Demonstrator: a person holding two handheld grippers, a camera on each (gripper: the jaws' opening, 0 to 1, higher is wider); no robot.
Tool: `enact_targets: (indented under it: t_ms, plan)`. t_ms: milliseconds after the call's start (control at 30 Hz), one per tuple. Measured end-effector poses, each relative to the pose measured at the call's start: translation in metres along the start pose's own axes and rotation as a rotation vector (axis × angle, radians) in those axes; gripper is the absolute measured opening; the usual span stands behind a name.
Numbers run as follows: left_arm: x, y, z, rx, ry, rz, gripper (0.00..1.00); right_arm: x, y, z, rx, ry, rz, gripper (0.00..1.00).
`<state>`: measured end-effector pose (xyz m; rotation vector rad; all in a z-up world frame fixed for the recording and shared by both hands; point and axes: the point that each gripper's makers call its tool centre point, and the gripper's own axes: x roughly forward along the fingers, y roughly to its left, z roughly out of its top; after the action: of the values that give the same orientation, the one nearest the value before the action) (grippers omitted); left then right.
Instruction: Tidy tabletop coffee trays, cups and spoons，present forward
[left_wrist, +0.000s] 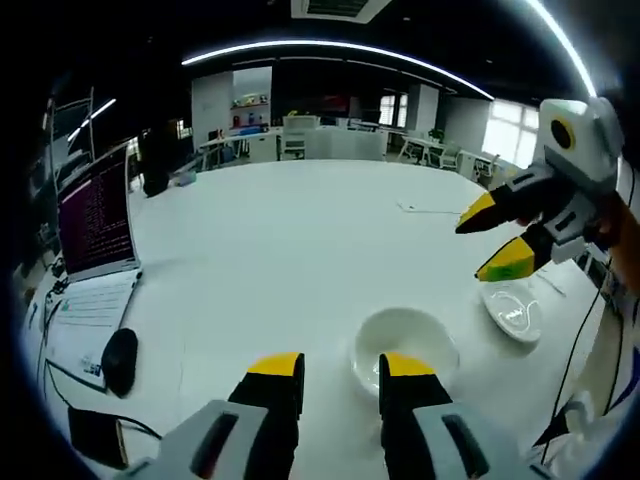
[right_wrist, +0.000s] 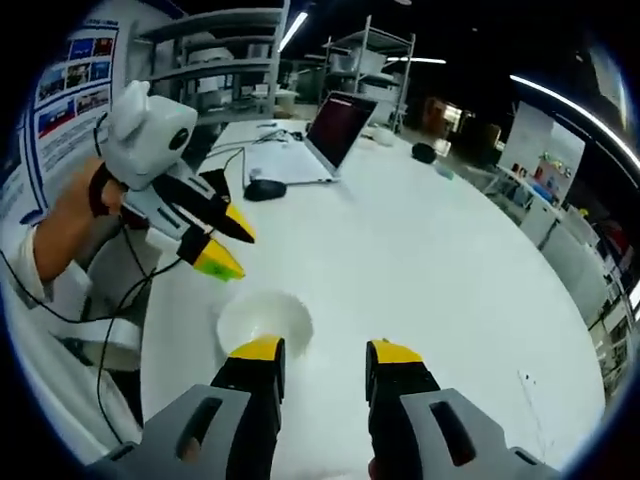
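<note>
A white cup (left_wrist: 405, 345) sits on the white table (left_wrist: 300, 250), just ahead of my left gripper (left_wrist: 340, 365), whose right jaw overlaps its near rim; the jaws stand apart with nothing between them. To its right lies a shallow white saucer (left_wrist: 512, 310). My right gripper (left_wrist: 488, 242) hovers above that saucer, open and empty. In the right gripper view, a white cup (right_wrist: 265, 322) lies by the left jaw of the right gripper (right_wrist: 325, 350), and the left gripper (right_wrist: 232, 250) hangs open just above it, held by a hand (right_wrist: 70, 225).
An open laptop (left_wrist: 95, 220) and a black mouse (left_wrist: 120, 360) sit at the table's left side, with cables (left_wrist: 90, 375) near the edge. In the right gripper view, the laptop (right_wrist: 335, 130) and mouse (right_wrist: 265, 188) lie farther back. Shelves stand behind.
</note>
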<state>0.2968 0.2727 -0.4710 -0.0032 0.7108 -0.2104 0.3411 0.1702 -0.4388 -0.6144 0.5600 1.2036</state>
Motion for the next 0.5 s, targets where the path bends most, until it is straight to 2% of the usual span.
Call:
enact_targets:
  t_ms: [67,267,333,500]
  plan:
    - [0.002,-0.004,-0.004,-0.004,0.031,-0.011,0.28,0.007,0.005,0.0,0.028,0.018,0.034,0.32]
    - [0.006,-0.01,-0.009,0.019,0.061,-0.02,0.28,0.021,0.003,-0.003,-0.007,0.076,0.024,0.32]
    - [0.008,-0.01,-0.011,0.035,0.07,-0.014,0.28,0.025,-0.001,0.0,-0.021,0.072,-0.003,0.32]
    - [0.014,-0.012,-0.016,0.049,0.1,-0.01,0.28,0.037,0.001,-0.006,-0.032,0.122,0.015,0.33]
